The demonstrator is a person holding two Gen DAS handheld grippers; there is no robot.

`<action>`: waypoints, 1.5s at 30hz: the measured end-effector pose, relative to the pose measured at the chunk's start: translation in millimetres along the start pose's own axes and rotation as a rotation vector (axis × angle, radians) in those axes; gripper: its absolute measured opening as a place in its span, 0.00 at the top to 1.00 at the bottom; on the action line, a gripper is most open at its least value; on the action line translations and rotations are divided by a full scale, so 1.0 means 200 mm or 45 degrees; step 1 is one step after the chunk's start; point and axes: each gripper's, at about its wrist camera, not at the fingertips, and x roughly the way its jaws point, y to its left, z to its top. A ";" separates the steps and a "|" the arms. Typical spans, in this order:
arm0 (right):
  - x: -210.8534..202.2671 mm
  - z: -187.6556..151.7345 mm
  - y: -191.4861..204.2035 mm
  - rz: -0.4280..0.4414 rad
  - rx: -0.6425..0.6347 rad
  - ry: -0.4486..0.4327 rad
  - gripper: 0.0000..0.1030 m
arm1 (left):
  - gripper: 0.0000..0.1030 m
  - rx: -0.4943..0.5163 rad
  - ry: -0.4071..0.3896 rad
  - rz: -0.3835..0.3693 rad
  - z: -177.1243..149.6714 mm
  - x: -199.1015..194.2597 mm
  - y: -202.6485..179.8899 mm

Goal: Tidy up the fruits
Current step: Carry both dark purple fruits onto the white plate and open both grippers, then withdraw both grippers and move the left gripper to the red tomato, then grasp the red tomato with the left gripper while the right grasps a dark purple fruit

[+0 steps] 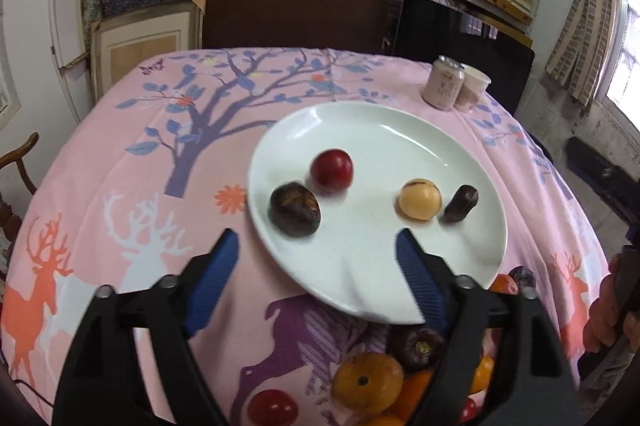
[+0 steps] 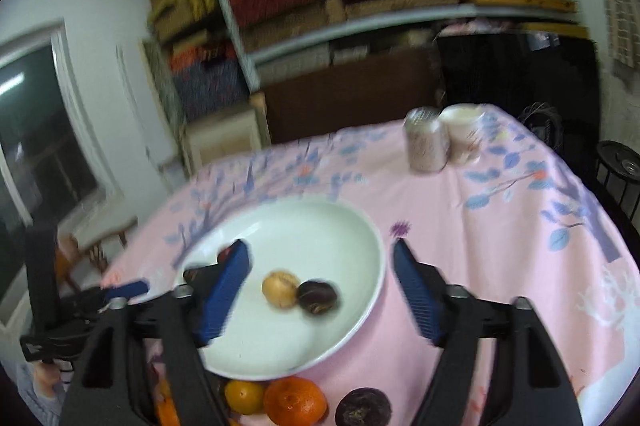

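A white plate (image 1: 380, 129) on the pink tablecloth holds a red fruit (image 1: 332, 171), a dark purple fruit (image 1: 295, 209), a yellow fruit (image 1: 420, 199) and a small dark fruit (image 1: 461, 203). My left gripper (image 1: 316, 240) hangs open over the plate's near rim, nothing between its blue pads. In the right wrist view my right gripper (image 2: 320, 246) is open above the plate (image 2: 320, 226), nothing held; the yellow fruit (image 2: 280, 288) and a dark fruit (image 2: 318, 297) lie below it. Loose fruit sits in front of the plate: an orange (image 1: 368, 382), a dark fruit (image 1: 418, 346), a tangerine (image 2: 294, 400).
A pale can (image 1: 444, 83) and a paper cup (image 1: 474, 85) stand at the table's far right corner. Behind the table are shelves of stacked boxes and a dark board. A wooden chair (image 1: 20, 153) is at the left. A hand (image 1: 608, 306) shows at the right edge.
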 end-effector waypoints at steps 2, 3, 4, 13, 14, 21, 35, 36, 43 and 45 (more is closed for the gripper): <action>-0.06 -0.01 -0.02 -0.048 -0.005 -0.050 0.11 | 0.18 0.015 -0.027 0.037 -0.02 -0.05 0.02; -0.08 -0.02 -0.03 -0.074 -0.008 -0.052 0.11 | 0.18 0.022 -0.044 0.055 -0.03 -0.07 0.04; -0.09 -0.04 -0.05 -0.089 -0.003 -0.050 0.11 | 0.18 0.020 -0.059 0.074 -0.05 -0.10 0.05; -0.33 -0.21 -0.31 -0.151 0.273 -0.097 0.04 | 0.18 -0.074 0.033 0.135 -0.45 -0.23 0.20; -0.34 -0.23 -0.34 -0.142 0.309 -0.091 0.04 | 0.18 -0.075 0.029 0.129 -0.46 -0.24 0.20; -0.29 -0.27 -0.41 -0.113 0.396 -0.011 0.04 | 0.18 -0.015 0.062 0.101 -0.52 -0.23 0.16; -0.25 -0.27 -0.38 -0.116 0.384 0.031 0.04 | 0.45 -0.029 0.135 0.007 -0.50 -0.15 0.16; -0.25 -0.28 -0.38 -0.117 0.383 0.034 0.04 | 0.45 -0.025 0.135 0.005 -0.50 -0.14 0.16; -0.25 -0.28 -0.38 -0.122 0.373 0.036 0.04 | 0.58 0.021 0.166 -0.018 -0.48 -0.09 0.12; -0.25 -0.28 -0.38 -0.124 0.377 0.040 0.04 | 0.58 0.017 0.170 -0.022 -0.48 -0.09 0.13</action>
